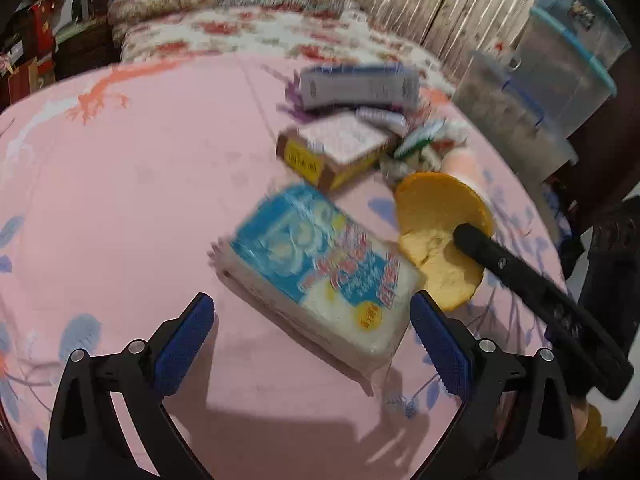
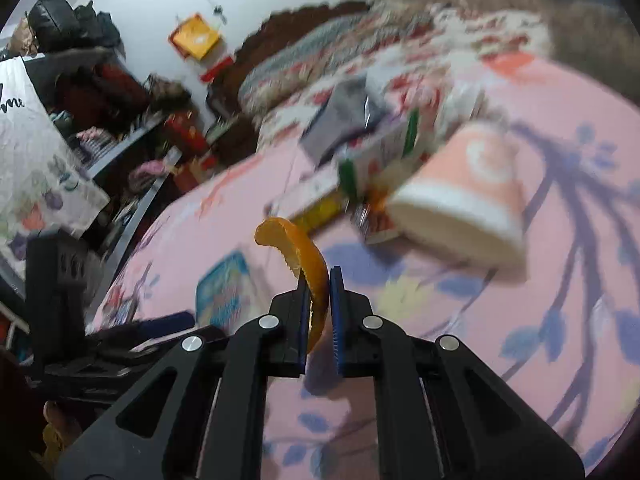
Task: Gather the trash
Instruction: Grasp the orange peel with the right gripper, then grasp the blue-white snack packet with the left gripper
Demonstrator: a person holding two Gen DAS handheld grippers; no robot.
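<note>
We see our left hand-held gripper [image 1: 312, 332] spread wide above the pink bedsheet [image 1: 120, 200], its blue pads either side of a blue-and-white tissue pack [image 1: 320, 268], not touching it. Broad bare sheet lies to its left; the trash pile with a yellow box [image 1: 332, 152] crowds the bed's far right edge. Our right hand-held gripper [image 2: 319, 280] is clamped on an orange peel [image 2: 296, 252]. Any print is too blurred to read

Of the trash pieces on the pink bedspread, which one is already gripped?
The orange peel, pinched between the right gripper's blue pads. The blue-and-white packet, yellow-brown box and tipped-over pink cup lie untouched.
</note>
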